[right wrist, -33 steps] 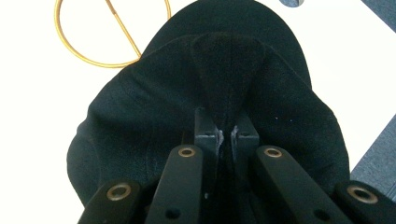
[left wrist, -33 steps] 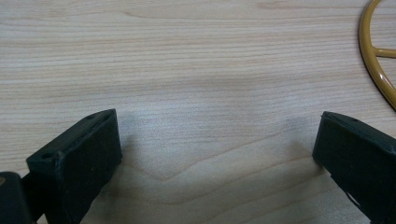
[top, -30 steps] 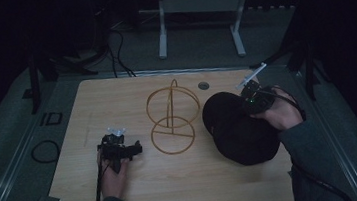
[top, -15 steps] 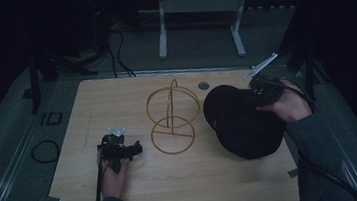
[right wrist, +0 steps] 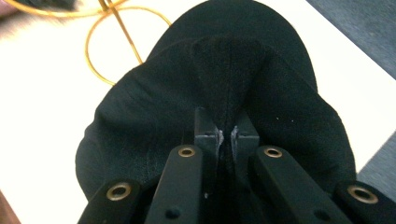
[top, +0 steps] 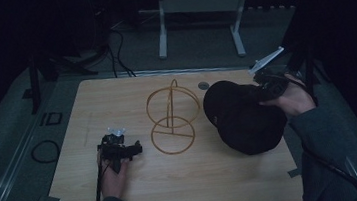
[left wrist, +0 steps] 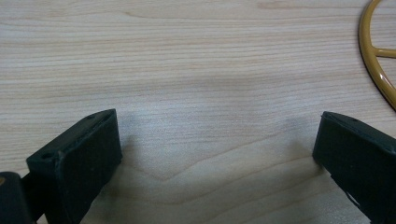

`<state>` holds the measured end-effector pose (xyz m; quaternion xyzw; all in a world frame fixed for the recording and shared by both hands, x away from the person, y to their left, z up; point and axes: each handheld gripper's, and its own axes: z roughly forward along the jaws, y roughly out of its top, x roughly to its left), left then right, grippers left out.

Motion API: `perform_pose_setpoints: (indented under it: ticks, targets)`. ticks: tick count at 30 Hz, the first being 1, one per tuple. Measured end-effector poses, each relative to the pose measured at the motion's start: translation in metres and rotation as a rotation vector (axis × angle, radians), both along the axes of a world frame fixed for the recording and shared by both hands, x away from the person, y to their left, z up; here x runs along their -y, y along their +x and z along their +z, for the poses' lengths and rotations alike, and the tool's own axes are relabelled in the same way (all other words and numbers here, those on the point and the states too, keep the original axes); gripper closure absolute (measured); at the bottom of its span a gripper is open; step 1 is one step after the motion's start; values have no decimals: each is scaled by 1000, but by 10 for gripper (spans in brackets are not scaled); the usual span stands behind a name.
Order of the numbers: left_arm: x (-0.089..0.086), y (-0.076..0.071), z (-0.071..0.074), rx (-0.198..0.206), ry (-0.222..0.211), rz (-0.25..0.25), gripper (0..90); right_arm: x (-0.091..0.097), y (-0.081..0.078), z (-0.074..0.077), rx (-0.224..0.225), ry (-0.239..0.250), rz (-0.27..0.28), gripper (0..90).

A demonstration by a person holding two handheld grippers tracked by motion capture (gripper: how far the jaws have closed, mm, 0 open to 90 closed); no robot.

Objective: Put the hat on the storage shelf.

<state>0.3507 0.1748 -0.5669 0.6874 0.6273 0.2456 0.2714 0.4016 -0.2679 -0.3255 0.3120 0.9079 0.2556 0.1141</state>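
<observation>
The right gripper (top: 266,93) is pinching the black cap (top: 241,116) at the table's right, the gold wire stand (top: 173,116) lying leftward, while the left gripper (top: 134,148) is resting spread, empty.

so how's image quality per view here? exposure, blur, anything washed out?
High view: dim and underexposed, surroundings nearly black, the black hat reads as a flat blob beside the gold wire stand. Left gripper view: bright, even light, wood grain of the table sharp, soft shadow between the open jaws. Right gripper view: table blown out to white, hat fabric detail visible, jaws pinched on it, top-left corner blurred.
</observation>
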Motion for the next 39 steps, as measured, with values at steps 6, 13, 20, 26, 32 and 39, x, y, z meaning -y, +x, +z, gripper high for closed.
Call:
perform_pose_setpoints:
  ticks: [6, 13, 20, 26, 32, 39]
  targets:
    - [0, 0, 0, -1, 0, 0, 7, 3, 2, 10, 11, 61, 6, 851]
    - [0, 0, 0, 0, 0, 0, 7, 0, 3, 21, 21, 66, 5, 851]
    - [0, 0, 0, 0, 0, 0, 7, 2, 5, 28, 28, 96, 3, 851]
    - [0, 0, 0, -1, 0, 0, 7, 1, 4, 35, 37, 114, 14, 851]
    - [0, 0, 0, 0, 0, 0, 7, -1, 4, 44, 49, 129, 23, 851]
    - [0, 0, 0, 0, 1, 0, 7, -9, 3, 53, 64, 143, 42, 852]
